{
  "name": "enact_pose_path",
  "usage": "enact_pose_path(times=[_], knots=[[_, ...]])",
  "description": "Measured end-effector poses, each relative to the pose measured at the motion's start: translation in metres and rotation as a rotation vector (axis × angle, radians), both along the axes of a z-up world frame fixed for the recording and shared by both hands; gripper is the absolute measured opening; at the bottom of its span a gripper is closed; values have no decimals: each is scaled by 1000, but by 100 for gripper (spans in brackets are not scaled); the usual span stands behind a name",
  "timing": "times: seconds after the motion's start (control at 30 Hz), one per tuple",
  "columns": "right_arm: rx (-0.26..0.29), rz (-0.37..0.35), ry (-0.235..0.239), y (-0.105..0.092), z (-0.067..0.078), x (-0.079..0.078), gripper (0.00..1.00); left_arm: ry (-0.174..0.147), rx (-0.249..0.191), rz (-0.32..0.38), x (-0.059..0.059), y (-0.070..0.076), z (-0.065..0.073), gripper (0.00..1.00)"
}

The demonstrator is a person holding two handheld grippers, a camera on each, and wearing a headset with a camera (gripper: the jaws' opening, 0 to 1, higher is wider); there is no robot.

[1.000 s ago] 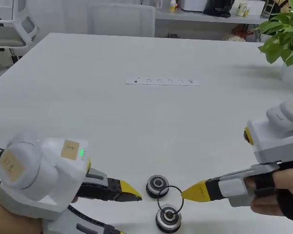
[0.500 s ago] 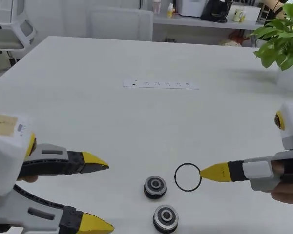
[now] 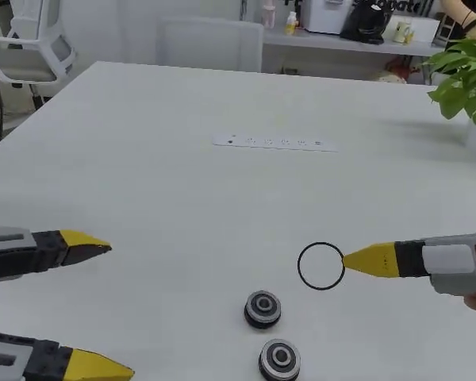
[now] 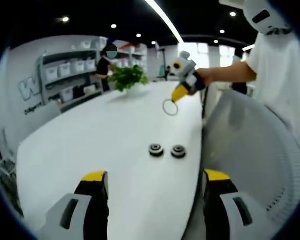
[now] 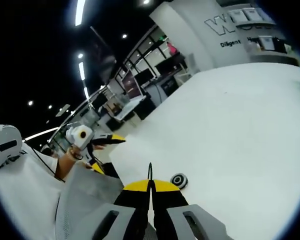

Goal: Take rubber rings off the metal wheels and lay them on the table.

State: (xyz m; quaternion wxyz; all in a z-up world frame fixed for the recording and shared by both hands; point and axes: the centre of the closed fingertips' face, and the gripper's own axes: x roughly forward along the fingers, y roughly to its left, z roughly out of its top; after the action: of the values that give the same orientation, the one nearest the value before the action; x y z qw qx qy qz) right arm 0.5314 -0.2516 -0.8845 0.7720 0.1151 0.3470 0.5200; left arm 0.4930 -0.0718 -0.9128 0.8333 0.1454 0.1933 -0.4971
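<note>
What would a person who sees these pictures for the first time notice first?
A thin black rubber ring hangs in the shut right gripper, over the white table at right in the head view. Two metal wheels sit nearby on the table, and the left gripper is wide open at left.

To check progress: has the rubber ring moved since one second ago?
Yes. Held by the right gripper, the rubber ring went from between the two metal wheels to their right, clear of them.
</note>
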Motion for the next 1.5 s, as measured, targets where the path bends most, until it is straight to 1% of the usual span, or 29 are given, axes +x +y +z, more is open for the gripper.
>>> enact_pose_path(times=[0.07, 0.1, 0.13, 0.17, 0.27, 0.3, 0.37, 0.4, 0.43, 0.47, 0.5, 0.53, 0.57, 0.6, 0.63, 0.7, 0.73, 0.77, 0.8, 0.83, 0.87, 0.97, 1.1, 1.2, 1.27, 1.3, 1.43, 1.5], knots=[[-4, 10, -15, 2, 2, -2, 0, -1, -18, 33, 0, 5, 0, 78], [-3, 15, -19, 3, 3, -2, 0, 9, -46, 67, 0, 8, 1, 78], [-7, 23, -25, 5, 4, -4, 0, 23, -65, 90, -1, 9, 1, 79], [-13, 29, -28, 7, 4, -6, 0, 30, -78, 104, -1, 10, 0, 79], [-25, 52, -36, 14, 4, -11, 0, 34, -74, 102, -8, 12, -4, 80], [-24, 56, -40, 16, 4, -11, 0, 40, -69, 108, -10, 13, -7, 81], [-41, 76, -54, 23, 2, -13, 0, 55, -58, 115, -13, 15, -12, 80], [-46, 85, -61, 27, 2, -13, 0, 57, -56, 118, -14, 16, -13, 80], [-51, 107, -54, 32, 1, -16, 0, 60, -54, 124, -14, 16, -13, 80], [-61, 110, -45, 35, -1, -16, 0, 59, -56, 128, -14, 17, -13, 81], [-74, 126, -55, 39, -3, -16, 0, 56, -60, 133, -14, 17, -11, 81], [-92, 142, -54, 41, -6, -17, 0, 53, -68, 139, -14, 17, -10, 81], [-142, 159, -61, 43, -14, -17, 0, 51, -73, 142, -14, 17, -8, 81], [-164, 171, -71, 45, -18, -16, 0, 46, -78, 151, -13, 17, -6, 80], [-160, 187, -67, 52, -20, -17, 0, 42, -80, 158, -13, 18, -5, 80], [-168, 205, -65, 59, -24, -17, 0, 35, -82, 166, -13, 18, -3, 80], [-197, 218, -71, 62, -29, -16, 0, 31, -90, 170, -14, 17, -1, 80], [-240, 214, -72, 62, -36, -13, 0, 30, -96, 173, -14, 17, 0, 80], [-273, 248, -100, 65, -44, -11, 0, 30, -104, 177, -14, 17, 0, 80], [-275, 271, -93, 68, -48, -13, 0, 30, -108, 180, -14, 18, 0, 80], [-279, 270, -60, 73, -53, -14, 0, 31, -114, 184, -15, 18, 0, 80], [-290, 295, -48, 82, -63, -15, 0, 37, -116, 185, -18, 18, -1, 80], [-315, 348, -40, 93, -74, -21, 0, 40, -126, 199, -21, 20, 0, 80], [-344, 377, -55, 99, -83, -24, 0, 41, -126, 208, -21, 21, -1, 81], [-361, 408, -91, 101, -87, -22, 0, 44, -125, 211, -21, 22, -1, 81], [-363, 412, -96, 102, -88, -22, 0, 44, -124, 211, -21, 23, -1, 81], [-402, 429, -109, 106, -101, -22, 0, 47, -123, 212, -22, 23, -2, 81], [-411, 435, -113, 107, -106, -22, 0, 47, -121, 212, -23, 22, -2, 81]])
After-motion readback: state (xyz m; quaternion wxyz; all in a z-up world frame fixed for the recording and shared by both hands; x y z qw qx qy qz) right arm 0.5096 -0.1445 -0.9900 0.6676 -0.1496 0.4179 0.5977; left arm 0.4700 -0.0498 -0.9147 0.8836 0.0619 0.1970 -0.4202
